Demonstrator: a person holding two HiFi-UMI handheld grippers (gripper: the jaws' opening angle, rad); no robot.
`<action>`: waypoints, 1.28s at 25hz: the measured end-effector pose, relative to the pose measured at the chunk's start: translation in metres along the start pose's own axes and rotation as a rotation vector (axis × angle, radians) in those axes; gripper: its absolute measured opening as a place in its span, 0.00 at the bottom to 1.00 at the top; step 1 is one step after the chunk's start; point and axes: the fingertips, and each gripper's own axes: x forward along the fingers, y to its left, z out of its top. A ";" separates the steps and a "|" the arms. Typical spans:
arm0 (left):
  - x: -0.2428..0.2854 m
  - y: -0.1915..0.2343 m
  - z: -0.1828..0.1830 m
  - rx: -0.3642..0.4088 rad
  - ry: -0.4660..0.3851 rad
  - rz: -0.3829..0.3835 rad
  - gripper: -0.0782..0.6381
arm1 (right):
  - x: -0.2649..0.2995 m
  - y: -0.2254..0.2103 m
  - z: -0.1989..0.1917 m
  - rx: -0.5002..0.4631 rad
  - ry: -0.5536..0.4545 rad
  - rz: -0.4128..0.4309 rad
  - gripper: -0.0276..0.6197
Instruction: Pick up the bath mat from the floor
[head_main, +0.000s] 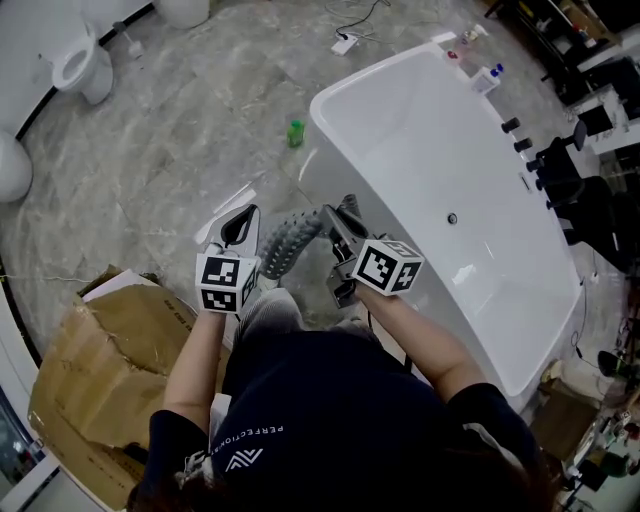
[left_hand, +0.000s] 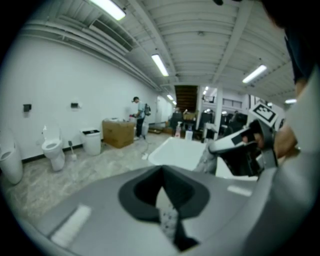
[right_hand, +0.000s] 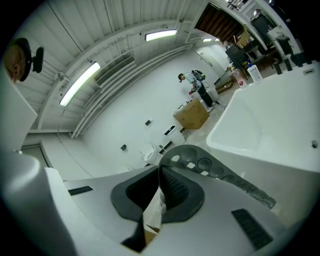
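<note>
The grey bath mat (head_main: 288, 240) is off the floor and hangs curled beside the bathtub. My right gripper (head_main: 342, 212) is shut on one end of it. In the right gripper view the mat (right_hand: 200, 164) shows its round holes and nubbed underside, with its edge pinched between the jaws of my right gripper (right_hand: 160, 174). My left gripper (head_main: 240, 224) stands just left of the mat, jaws together and nothing clamped in them. The left gripper view shows my left gripper (left_hand: 161, 172) shut, and the mat (left_hand: 206, 159) dangling from the other gripper to the right.
A white bathtub (head_main: 430, 170) fills the right, with bottles (head_main: 487, 78) on its far rim. A green bottle (head_main: 296, 133) stands on the marble floor. A torn cardboard box (head_main: 110, 370) lies at lower left, and a toilet (head_main: 80, 65) at upper left.
</note>
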 end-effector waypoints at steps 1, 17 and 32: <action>-0.002 0.002 0.003 0.000 -0.005 -0.003 0.12 | 0.000 0.003 0.005 -0.001 -0.012 0.003 0.06; 0.001 0.017 0.036 -0.024 -0.065 -0.035 0.12 | 0.002 0.029 0.047 -0.029 -0.128 0.032 0.06; 0.004 0.034 0.051 -0.026 -0.105 -0.011 0.12 | 0.015 0.032 0.055 -0.022 -0.125 0.035 0.06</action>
